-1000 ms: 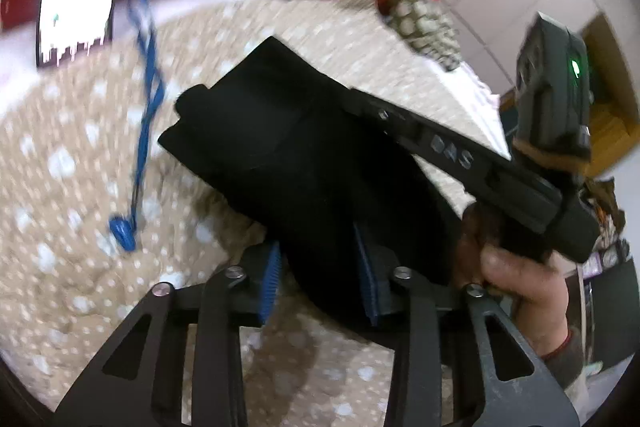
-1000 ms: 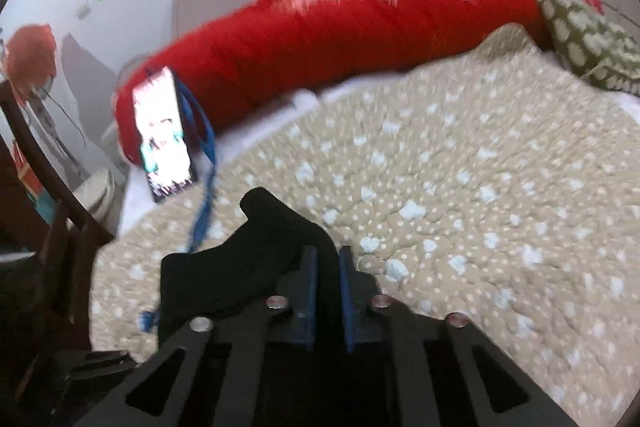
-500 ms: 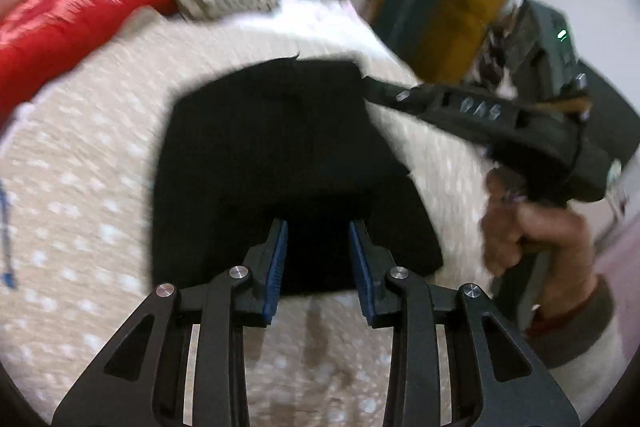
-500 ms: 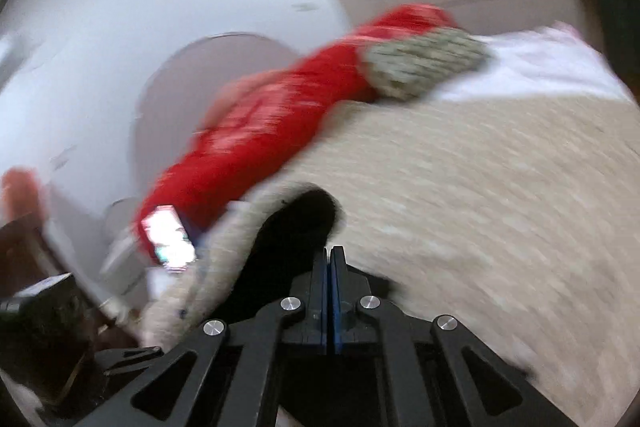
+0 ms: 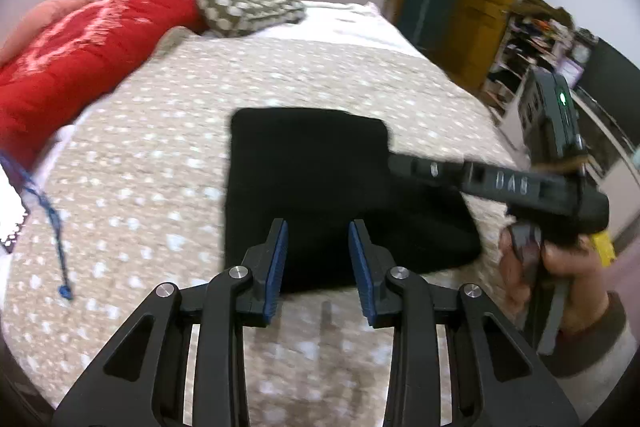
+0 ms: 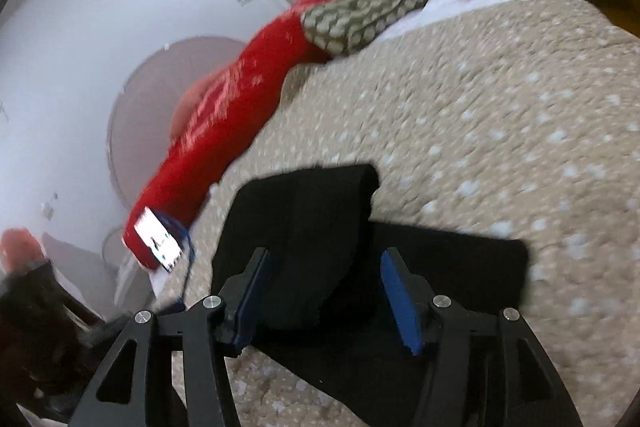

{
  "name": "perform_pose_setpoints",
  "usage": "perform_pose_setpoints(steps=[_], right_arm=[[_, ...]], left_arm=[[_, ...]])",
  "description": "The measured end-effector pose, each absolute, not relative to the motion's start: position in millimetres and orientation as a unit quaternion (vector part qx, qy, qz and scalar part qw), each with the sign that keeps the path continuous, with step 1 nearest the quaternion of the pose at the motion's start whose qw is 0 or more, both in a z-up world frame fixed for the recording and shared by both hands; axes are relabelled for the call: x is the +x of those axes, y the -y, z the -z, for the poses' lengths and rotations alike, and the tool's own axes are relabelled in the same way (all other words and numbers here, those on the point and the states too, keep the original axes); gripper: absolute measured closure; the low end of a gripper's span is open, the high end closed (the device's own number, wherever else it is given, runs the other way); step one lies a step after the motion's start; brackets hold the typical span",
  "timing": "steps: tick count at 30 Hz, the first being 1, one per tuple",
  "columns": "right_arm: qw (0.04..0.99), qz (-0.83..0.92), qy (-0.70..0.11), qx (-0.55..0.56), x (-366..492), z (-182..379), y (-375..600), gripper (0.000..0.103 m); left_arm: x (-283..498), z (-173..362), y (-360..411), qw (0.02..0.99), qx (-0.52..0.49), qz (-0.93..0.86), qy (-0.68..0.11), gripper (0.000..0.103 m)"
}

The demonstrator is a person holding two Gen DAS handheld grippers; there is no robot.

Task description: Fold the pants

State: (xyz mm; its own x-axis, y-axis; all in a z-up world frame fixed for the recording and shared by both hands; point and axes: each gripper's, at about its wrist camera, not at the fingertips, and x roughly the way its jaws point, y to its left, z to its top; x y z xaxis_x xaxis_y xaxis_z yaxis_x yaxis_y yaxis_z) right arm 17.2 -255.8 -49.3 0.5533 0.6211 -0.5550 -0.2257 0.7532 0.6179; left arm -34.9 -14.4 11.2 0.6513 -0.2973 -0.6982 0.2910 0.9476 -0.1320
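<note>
Left wrist: soft black pants, folded rectangular.

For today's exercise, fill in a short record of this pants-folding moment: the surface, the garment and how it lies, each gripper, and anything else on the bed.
surface: bed with a beige dotted blanket
garment: black pants, folded into a compact stack, lying flat on the blanket
left gripper: open, above the near edge of the pants, nothing pressed between the pads
right gripper: jaws have just opened, wide apart over the pants, not gripping
other items: red quilt, patterned pillow, phone, blue cord
</note>
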Motion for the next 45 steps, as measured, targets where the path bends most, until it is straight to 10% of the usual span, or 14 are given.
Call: perform_pose_setpoints(steps=[6,10,22,31,35,45], right_arm=[[0.856,-0.222,-0.420,0.206,22.9,65.2,227.5,0.048],[0.867,-0.215,-0.408,0.191,20.1,59.2,221.3,0.090],[0.884,-0.155,-0.410,0.159,-36.3,38.6,287.5,0.099],[0.894,-0.126,-0.408,0.140,-32.7,37.8,297.4,0.098],[0.899,-0.122,-0.397,0.140,-29.5,27.3,294.1,0.059],[0.917,-0.126,-0.359,0.119,-12.2,10.8,262.7,0.061]], left_arm=[[-23.2,9.8,-6.8,0.900,-0.034,0.125,-0.415,0.072],[-8.1,13.9,-11.2,0.895,-0.045,0.117,-0.429,0.072],[0.0,-1.7,20.0,0.904,-0.016,0.128,-0.408,0.072],[17.0,15.7,38.8,0.897,0.007,0.119,-0.426,0.072],[21.4,17.6,40.7,0.897,0.009,0.115,-0.427,0.072],[37.9,22.2,46.6,0.895,0.011,0.107,-0.432,0.065]])
